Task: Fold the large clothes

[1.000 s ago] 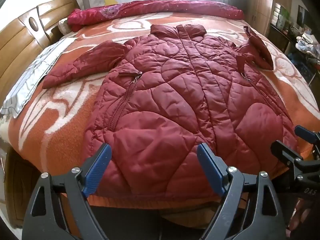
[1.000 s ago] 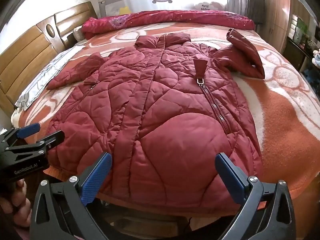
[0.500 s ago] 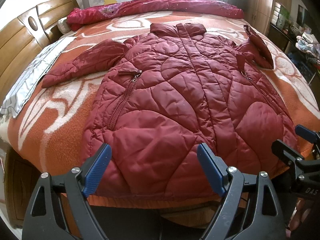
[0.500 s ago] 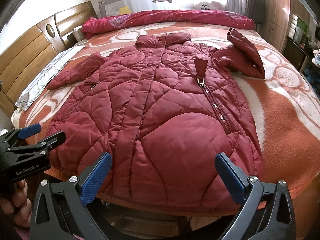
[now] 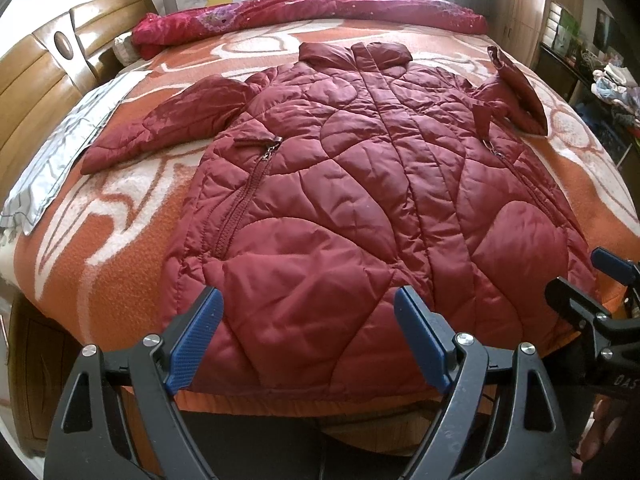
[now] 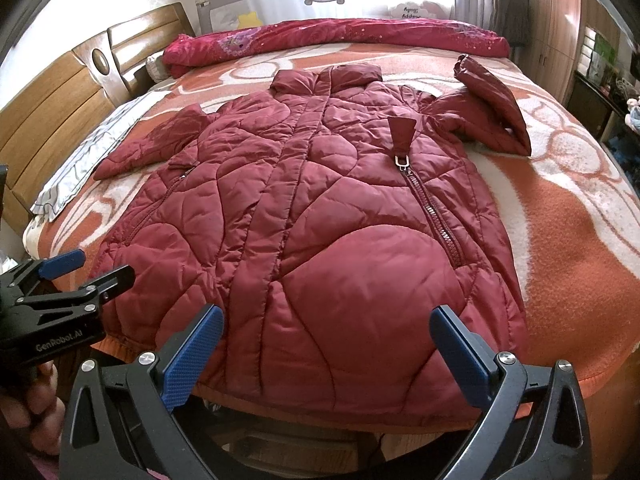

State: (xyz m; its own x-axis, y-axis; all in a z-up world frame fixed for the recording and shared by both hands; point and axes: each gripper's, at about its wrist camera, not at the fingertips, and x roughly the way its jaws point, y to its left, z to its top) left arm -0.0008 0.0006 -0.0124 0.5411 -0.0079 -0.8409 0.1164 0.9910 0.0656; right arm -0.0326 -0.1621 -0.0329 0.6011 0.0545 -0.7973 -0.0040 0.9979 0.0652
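Bed [image 5: 100, 264] with orange-and-white blanket carries the dark red quilted coat [image 5: 360, 208], spread flat front-up, collar toward the far side, hem at the near edge. One sleeve lies straight out, the other is bent and propped up. Two zippered pockets visible. Left gripper [image 5: 308, 340] and right gripper [image 6: 326, 352] hover at the hem, fingers spread, holding nothing.

The quilted coat [image 5: 360, 208] is a slightly glossy, puffy synthetic cloth with metal zipper pulls; the orange blanket [image 5: 100, 272] under it looks fuzzy and matt. The headboard [image 6: 52, 104] is polished, glossy wood. The left gripper [image 5: 308, 340] and right gripper [image 6: 326, 350] show matt black plastic, ribbed blue pads [image 6: 192, 354] and shiny metal screws.
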